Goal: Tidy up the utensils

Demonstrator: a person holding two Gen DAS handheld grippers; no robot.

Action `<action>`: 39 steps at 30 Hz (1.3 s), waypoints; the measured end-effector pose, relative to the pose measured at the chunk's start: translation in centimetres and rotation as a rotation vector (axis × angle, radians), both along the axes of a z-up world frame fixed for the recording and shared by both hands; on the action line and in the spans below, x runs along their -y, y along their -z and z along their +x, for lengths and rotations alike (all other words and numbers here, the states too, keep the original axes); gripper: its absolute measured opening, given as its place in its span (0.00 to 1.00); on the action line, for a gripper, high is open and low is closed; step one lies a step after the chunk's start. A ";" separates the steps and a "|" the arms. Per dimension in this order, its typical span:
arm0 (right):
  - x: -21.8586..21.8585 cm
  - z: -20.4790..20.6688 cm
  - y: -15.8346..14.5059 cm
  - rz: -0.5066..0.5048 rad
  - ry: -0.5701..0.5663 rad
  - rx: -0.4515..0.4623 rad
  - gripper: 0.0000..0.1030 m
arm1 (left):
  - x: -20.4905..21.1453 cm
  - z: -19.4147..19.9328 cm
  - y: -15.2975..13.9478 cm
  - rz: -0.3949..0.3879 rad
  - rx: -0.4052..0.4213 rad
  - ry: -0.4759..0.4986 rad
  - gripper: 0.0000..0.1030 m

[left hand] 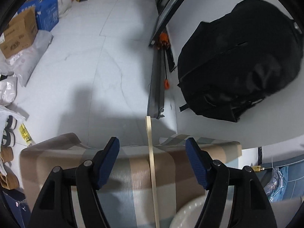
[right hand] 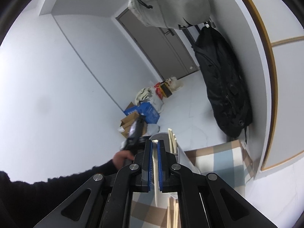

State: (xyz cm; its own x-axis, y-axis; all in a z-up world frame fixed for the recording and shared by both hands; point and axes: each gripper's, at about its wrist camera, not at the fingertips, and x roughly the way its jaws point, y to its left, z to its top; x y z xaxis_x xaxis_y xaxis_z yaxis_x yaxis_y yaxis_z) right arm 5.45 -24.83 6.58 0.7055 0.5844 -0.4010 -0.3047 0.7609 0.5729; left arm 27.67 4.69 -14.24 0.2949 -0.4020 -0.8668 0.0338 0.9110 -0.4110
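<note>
Two hand-held grippers work over a checked cloth (left hand: 133, 172) on the worktop: the left hand-held gripper (left hand: 152, 148) stands wide, a slim pale wooden chopstick (left hand: 152, 163) loose between its ribbed blue pads, touching neither. Beyond its tips the cloth's edge drops to bare floor (left hand: 91, 60). The right hand-held gripper (right hand: 155, 152) is clamped narrowly on a thin white utensil handle (right hand: 155, 163), with more pale sticks (right hand: 172, 138) just right of its tips.

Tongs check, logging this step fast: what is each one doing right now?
Left tongs: open, pads clear of the chopstick between them.
Right tongs: shut on the white holder's rim.
</note>
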 end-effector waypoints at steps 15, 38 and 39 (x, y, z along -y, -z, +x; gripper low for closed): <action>0.2 -0.4 0.1 0.010 0.003 -0.018 0.04 | 1.7 3.1 0.7 0.019 -0.031 0.023 0.07; -0.1 -1.6 -1.1 0.010 -0.001 0.024 0.04 | 0.9 2.6 -0.7 -0.022 -0.006 -0.030 0.39; 0.0 -1.5 -1.1 0.010 0.001 0.022 0.04 | 1.3 2.8 -0.6 -0.015 -0.007 -0.021 0.39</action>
State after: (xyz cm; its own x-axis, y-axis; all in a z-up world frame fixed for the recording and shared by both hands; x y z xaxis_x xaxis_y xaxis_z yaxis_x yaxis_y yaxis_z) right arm 3.94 -24.86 7.67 0.7146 0.5878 -0.3793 -0.3169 0.7554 0.5735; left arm 30.48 3.40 -13.67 0.2976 -0.4086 -0.8629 0.0121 0.9054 -0.4245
